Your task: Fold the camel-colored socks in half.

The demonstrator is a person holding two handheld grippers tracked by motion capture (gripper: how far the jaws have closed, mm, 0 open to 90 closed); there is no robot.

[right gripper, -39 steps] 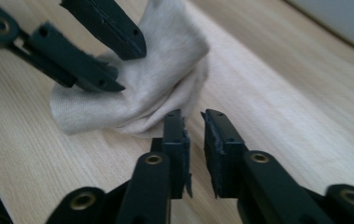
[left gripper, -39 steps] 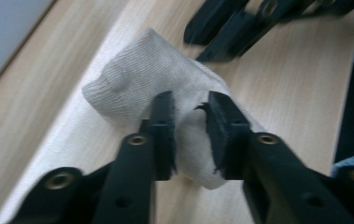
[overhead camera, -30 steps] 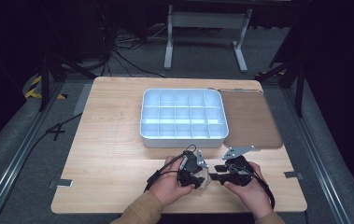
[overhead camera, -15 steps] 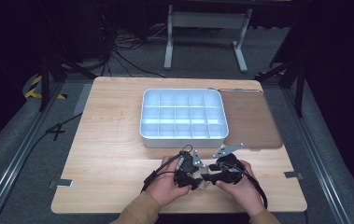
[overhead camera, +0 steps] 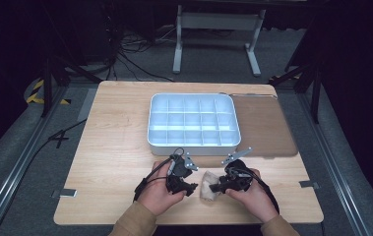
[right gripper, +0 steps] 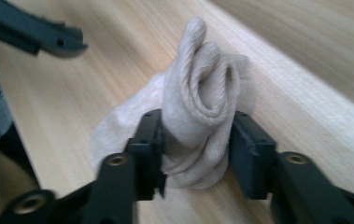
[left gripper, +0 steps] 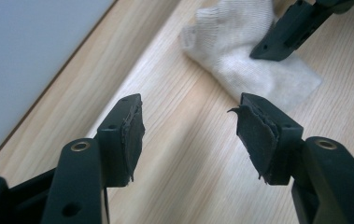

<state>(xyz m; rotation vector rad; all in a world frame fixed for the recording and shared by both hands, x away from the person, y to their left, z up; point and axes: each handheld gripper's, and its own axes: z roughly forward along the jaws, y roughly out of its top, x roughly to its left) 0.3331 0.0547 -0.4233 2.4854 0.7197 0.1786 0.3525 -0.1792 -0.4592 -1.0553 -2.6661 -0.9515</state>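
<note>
**Right jaws closing on the rolled sock, left jaws off it**

I have the cream sock bunched into a roll on the table, just in front of the white compartment tray. My right gripper has just been closing and its 2 pads now press the roll from both sides. My left gripper has just opened wide, with nothing between its jaws; the sock lies ahead of it and to its right, apart from the pads. The roll's long axis runs between the right jaws, so I judge the right hand carries the next move.
</note>
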